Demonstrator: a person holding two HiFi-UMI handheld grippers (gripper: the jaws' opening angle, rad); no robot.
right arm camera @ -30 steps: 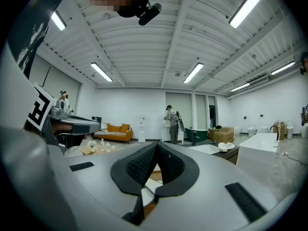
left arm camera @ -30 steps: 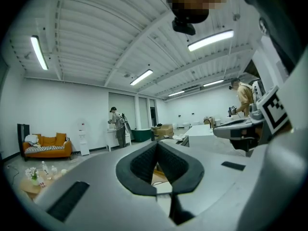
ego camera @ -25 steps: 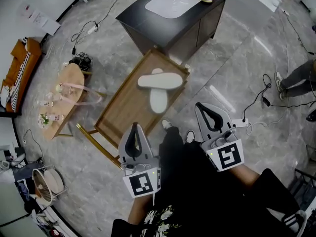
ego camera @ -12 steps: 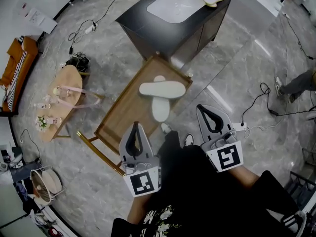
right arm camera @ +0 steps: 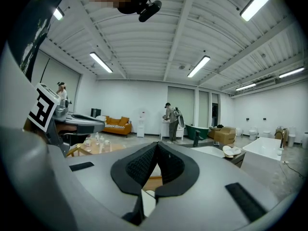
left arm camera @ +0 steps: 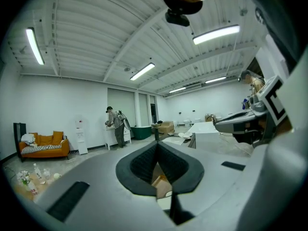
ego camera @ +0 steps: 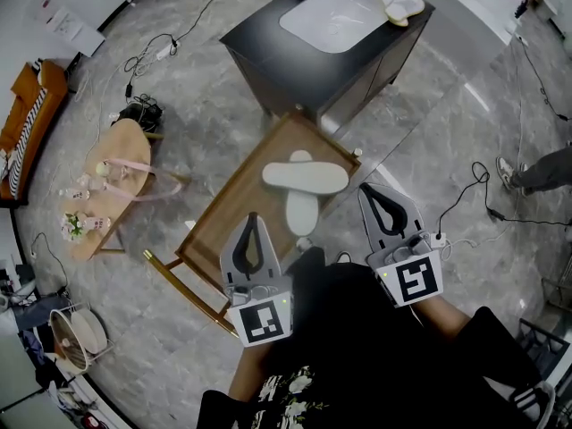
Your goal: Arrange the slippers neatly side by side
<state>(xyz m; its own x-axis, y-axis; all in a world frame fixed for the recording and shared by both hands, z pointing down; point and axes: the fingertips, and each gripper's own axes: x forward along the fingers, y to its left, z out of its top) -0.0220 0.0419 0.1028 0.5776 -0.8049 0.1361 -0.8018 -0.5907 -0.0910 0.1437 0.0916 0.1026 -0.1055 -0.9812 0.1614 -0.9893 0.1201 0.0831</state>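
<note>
Scene: a person stands over a low wooden counter on a grey marble floor, a tool in each hand
Slippers: two white ones lie crossed at the counter's far right end, not side by side
Crosswise slipper: rests on top, spanning the counter's width
Lengthwise slipper: lies beneath it, one end poking out past the top slipper, the other pointing towards the person
Left tool: clenched with nothing between its jaws, held above the counter's near half, apart from both slippers
Right tool: clenched and empty as well, held just right of the counter, beside the lengthwise slipper but not touching it
Beyond: a dark vanity cabinet carries a second pair of pale slippers beside its white basin
Left side: a round side table and an orange sofa
</note>
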